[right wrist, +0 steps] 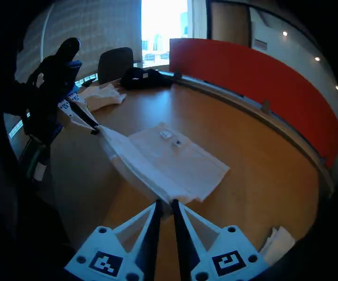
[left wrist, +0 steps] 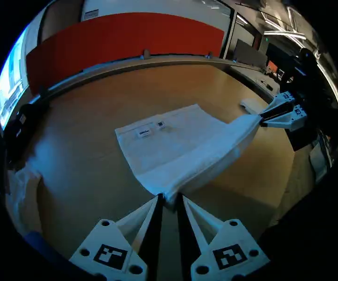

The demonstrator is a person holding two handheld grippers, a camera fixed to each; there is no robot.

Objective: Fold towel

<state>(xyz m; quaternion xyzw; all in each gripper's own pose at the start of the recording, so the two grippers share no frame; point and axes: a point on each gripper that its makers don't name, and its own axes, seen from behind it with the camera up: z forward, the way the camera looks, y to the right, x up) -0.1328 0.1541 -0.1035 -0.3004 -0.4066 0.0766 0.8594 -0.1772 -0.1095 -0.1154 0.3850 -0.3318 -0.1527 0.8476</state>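
White cloth is pinched nearest the camera in the left gripper view, where the left tongs point(left wrist: 170, 197) are drawn narrow with both fingers pressing on one near corner of the towel point(left wrist: 169, 145); in the right gripper view the right tongs point(right wrist: 165, 202) are clamped just as tightly on the other near corner; between them the towel's near edge is raised off the counter point(left wrist: 89, 140) as a thick strip, perhaps more than one layer, though I cannot tell for sure; the rest of the towel lies flat and spread on the wood, two small tags point(left wrist: 144, 132) facing up toward its far side; so I judge the fold begun but not laid: gripping and lifting are done, while carrying the edge across to the far side, setting it down square and any further halving are left; farther off lie a loose heap of white cloth point(right wrist: 101, 96), a dark bag point(right wrist: 143, 77), a chair point(right wrist: 115, 63) and a red panel point(left wrist: 122, 37) behind the counter.
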